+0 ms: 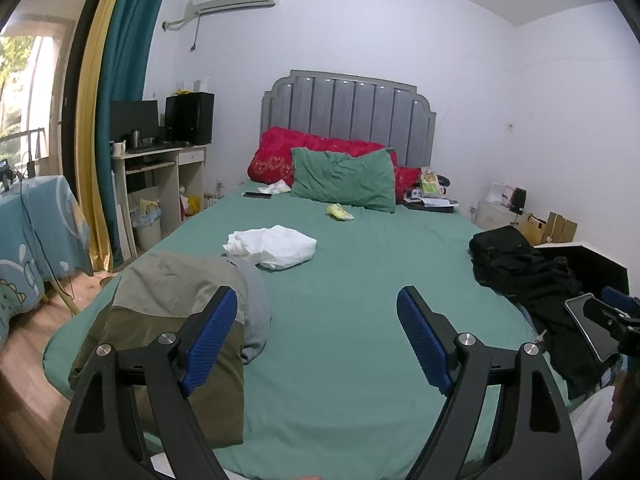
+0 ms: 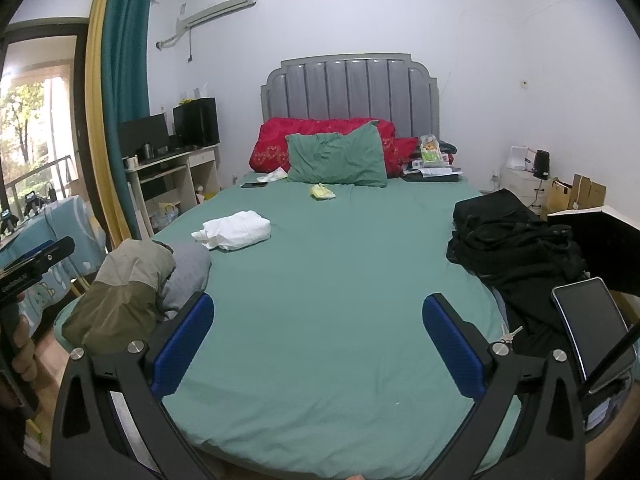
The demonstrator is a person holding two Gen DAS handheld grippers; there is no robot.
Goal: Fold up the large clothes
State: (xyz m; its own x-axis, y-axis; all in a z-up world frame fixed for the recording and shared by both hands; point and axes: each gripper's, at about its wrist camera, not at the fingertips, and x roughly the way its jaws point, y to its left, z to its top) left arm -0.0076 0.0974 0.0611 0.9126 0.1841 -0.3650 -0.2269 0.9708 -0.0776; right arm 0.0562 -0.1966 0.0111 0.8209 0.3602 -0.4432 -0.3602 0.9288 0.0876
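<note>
Over the bed's (image 1: 340,320) foot edge, my left gripper (image 1: 316,336) and right gripper (image 2: 318,344) gape empty, olive jacket (image 1: 168,320) at the left edge.

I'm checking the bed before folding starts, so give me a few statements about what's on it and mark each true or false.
1. Both grippers are open and empty: left gripper, right gripper. True.
2. The black clothes pile lies on the bed's left side. False: it's on the right.
3. A white garment lies bunched on the green sheet. True.
4. The olive jacket hangs from the headboard. False: it lies at the bed's near left corner.
</note>
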